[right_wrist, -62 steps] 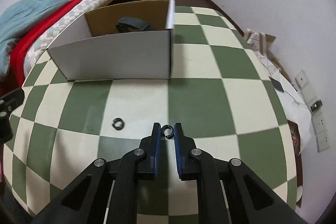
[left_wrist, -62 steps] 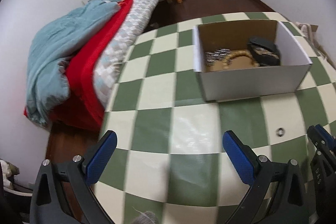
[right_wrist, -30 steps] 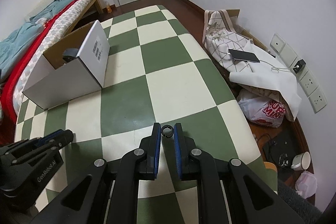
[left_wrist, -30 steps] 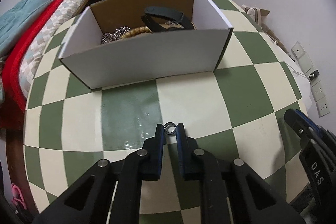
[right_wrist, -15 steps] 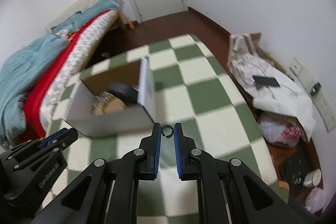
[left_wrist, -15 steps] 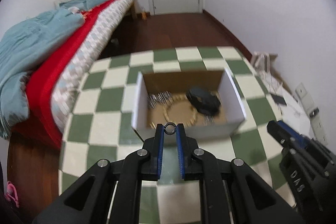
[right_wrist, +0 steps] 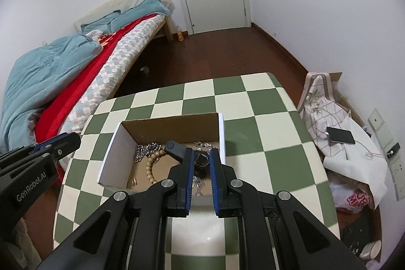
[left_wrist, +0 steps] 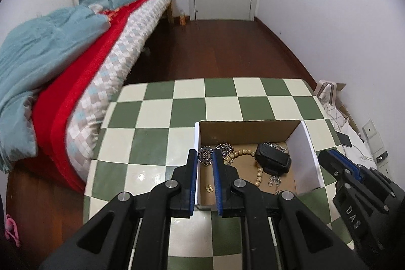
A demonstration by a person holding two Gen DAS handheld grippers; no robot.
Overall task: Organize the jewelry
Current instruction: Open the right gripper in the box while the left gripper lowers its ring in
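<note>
Both grippers above the open box (left_wrist: 307, 143) on the checkered bench (left_wrist: 157, 115). Left gripper (left_wrist: 204, 156): fingers narrow, pinching a ring (left_wrist: 204, 155) over the box's left wall. Right gripper (right_wrist: 201, 158): fingers narrow, pinching a second ring (right_wrist: 202, 158) above the box's right side. Risk: released here, the left ring could strike the wall and bounce onto the bench.

1. A small dark ring (left_wrist: 205, 155) is sitting pinched upright above the open cardboard box (left_wrist: 307, 143).
2. A second ring (right_wrist: 202, 159), possibly open-ended, is hanging likewise.
3. A beaded bracelet (left_wrist: 243, 153), chains (right_wrist: 146, 149) and a black band (left_wrist: 273, 158) are lying inside.
</note>
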